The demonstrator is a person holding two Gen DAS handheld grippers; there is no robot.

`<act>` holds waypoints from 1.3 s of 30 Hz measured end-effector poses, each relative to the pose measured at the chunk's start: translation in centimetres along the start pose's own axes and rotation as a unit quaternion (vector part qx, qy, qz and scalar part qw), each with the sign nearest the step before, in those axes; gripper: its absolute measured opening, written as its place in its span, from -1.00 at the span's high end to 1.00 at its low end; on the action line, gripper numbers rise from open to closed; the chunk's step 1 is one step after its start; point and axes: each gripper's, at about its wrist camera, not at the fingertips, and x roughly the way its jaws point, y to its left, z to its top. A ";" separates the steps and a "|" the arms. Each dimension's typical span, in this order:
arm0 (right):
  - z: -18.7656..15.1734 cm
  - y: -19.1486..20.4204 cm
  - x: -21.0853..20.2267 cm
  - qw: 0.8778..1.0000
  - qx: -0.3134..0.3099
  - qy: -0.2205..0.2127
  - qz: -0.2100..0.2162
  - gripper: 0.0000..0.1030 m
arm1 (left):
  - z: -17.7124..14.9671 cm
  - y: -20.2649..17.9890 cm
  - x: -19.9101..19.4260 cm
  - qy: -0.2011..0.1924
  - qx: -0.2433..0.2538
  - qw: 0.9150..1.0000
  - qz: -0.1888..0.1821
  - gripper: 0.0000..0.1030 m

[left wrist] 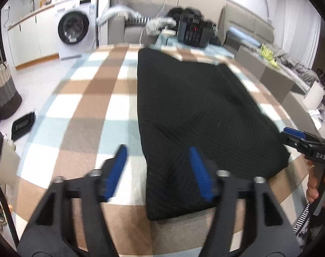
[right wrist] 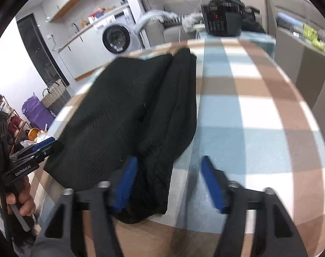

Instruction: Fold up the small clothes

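A black knitted garment (left wrist: 196, 111) lies flat on the checked tablecloth (left wrist: 94, 107), folded lengthwise into a long strip. My left gripper (left wrist: 157, 171) is open above the garment's near left corner, blue pads apart, holding nothing. The right gripper (left wrist: 295, 137) shows at the garment's near right corner. In the right wrist view the garment (right wrist: 128, 115) lies left of centre, with a folded layer along its right side. My right gripper (right wrist: 169, 182) is open over its near right end, the left pad above cloth. The left gripper (right wrist: 40, 147) shows at the garment's left corner.
A black device with a red display (left wrist: 193, 31) stands at the table's far end. A washing machine (left wrist: 74, 32), a woven basket (left wrist: 1, 92) and a black case (left wrist: 23, 124) are on the floor to the left. A grey sofa (left wrist: 280, 68) runs along the right.
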 end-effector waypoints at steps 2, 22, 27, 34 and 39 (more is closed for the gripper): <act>0.2 0.2 -1.3 0.999 -0.015 -0.034 0.001 -0.95 | 0.1 0.1 -1.2 -0.034 0.004 0.999 0.004 -0.69; -1.0 0.7 -4.4 0.987 -0.068 -0.138 0.047 -1.00 | -1.9 1.1 -4.2 -0.115 0.000 0.993 0.011 -0.98; -1.3 0.7 -4.4 0.985 -0.068 -0.148 0.056 -1.00 | -2.3 1.1 -4.2 -0.128 0.003 0.991 0.021 -0.98; -1.5 0.7 -4.4 0.984 -0.070 -0.155 0.054 -1.00 | -2.3 1.0 -4.1 -0.129 0.003 0.991 0.022 -0.98; -1.9 1.1 -4.8 0.982 -0.078 -0.167 0.051 -1.00 | -2.2 0.9 -4.2 -0.132 0.006 0.991 0.024 -0.98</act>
